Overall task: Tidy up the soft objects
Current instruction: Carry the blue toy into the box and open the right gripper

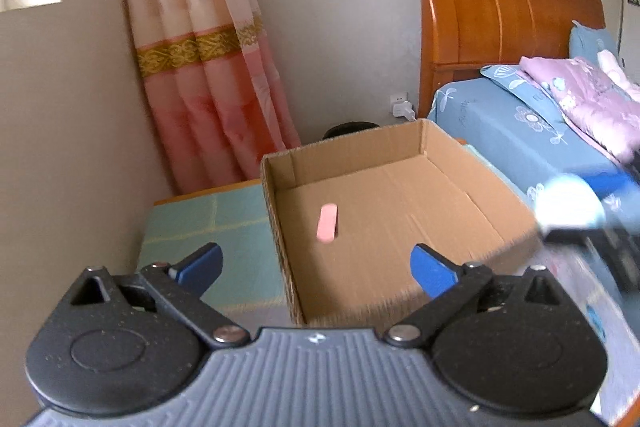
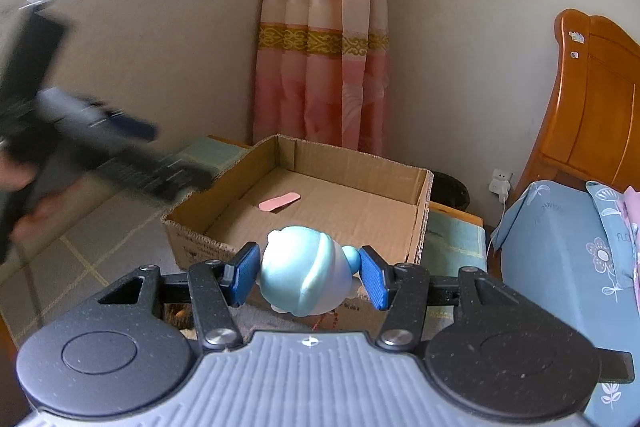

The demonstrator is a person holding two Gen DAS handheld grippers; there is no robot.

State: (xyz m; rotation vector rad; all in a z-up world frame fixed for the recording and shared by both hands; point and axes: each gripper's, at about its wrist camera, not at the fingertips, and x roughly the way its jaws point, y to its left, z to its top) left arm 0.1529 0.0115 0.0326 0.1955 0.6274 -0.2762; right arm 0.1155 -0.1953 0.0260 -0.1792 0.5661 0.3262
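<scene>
One pink soft strip [image 1: 327, 222] lies on the floor of an open cardboard box [image 1: 400, 203], toward its far left part, alone and well apart from the walls. The box sits on a counter [image 1: 200, 223] covered with a pale green checked cloth, with a pink curtain [image 1: 208, 67] behind it and a bed [image 1: 520, 131] with blue flowered bedding to the right.

The left claw [image 1: 316, 267] hangs over the near left corner of the box with its blue pads spread wide and nothing between them. The right claw [image 2: 308, 275] is pressed onto a light blue round soft toy [image 2: 300, 267], one pad on each side, held just above the near wall of the box. From the right wrist view the left claw shows as a dark blur at the far left.
</scene>
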